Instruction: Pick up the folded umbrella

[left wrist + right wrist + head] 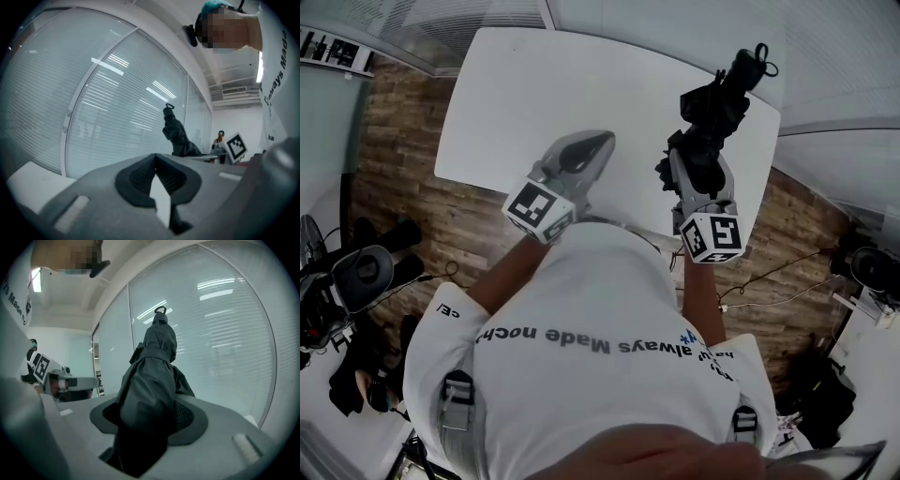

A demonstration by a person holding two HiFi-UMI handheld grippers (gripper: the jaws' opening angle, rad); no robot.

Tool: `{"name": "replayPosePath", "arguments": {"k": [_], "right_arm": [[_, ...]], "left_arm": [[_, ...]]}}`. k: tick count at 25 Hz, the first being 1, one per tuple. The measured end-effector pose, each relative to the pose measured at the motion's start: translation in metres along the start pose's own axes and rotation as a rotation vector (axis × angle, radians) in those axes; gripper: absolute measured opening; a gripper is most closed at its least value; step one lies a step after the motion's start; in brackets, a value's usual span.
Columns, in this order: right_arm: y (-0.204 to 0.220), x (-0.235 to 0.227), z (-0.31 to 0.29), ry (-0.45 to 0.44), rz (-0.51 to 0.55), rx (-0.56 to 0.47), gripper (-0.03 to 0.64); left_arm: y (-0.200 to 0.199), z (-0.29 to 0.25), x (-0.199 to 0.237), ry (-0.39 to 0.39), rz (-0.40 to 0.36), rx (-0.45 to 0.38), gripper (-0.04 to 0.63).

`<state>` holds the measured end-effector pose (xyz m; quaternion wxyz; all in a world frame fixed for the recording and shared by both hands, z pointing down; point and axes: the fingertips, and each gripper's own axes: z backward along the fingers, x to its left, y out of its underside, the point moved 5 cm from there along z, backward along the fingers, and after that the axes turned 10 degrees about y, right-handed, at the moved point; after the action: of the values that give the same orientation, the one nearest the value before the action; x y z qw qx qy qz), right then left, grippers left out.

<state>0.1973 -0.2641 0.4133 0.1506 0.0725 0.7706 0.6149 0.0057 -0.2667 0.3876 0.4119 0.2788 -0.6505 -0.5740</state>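
The folded black umbrella (pixel 719 101) is held up in the air over the right end of the white table (pixel 525 94), with its strap loop at the far end. My right gripper (pixel 698 159) is shut on its lower part. In the right gripper view the umbrella (pixel 154 357) fills the gap between the jaws of that gripper (pixel 150 416) and points up and away. My left gripper (pixel 581 159) hangs over the table's near edge, shut and empty. In the left gripper view its jaw tips (pixel 155 159) touch, and the umbrella (pixel 177 136) shows beyond them to the right.
The table's top (pixel 581 84) is bare. A glass wall with blinds (pixel 117 93) stands behind it. Dark equipment (pixel 356 272) sits on the wooden floor at the left, and cables (pixel 778 281) lie at the right.
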Motion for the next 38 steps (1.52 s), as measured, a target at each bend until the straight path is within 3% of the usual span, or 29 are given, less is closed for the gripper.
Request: {"name": "replayPosePath", "arguments": {"k": [5, 9, 24, 38], "right_arm": [[-0.043, 0.015, 0.032, 0.0, 0.079, -0.156, 0.236], [-0.056, 0.019, 0.051, -0.012, 0.102, -0.21, 0.236], [-0.059, 0.044, 0.029, -0.008, 0.135, -0.212, 0.238], [-0.058, 0.046, 0.031, -0.008, 0.136, -0.207, 0.238]], "left_arm": [[-0.005, 0.0, 0.004, 0.0, -0.003, -0.008, 0.002], [-0.006, -0.007, 0.002, 0.002, -0.005, -0.013, 0.002], [-0.01, 0.005, 0.036, 0.001, 0.0, -0.021, 0.002], [-0.01, 0.006, 0.033, 0.009, -0.003, -0.014, 0.002]]}}
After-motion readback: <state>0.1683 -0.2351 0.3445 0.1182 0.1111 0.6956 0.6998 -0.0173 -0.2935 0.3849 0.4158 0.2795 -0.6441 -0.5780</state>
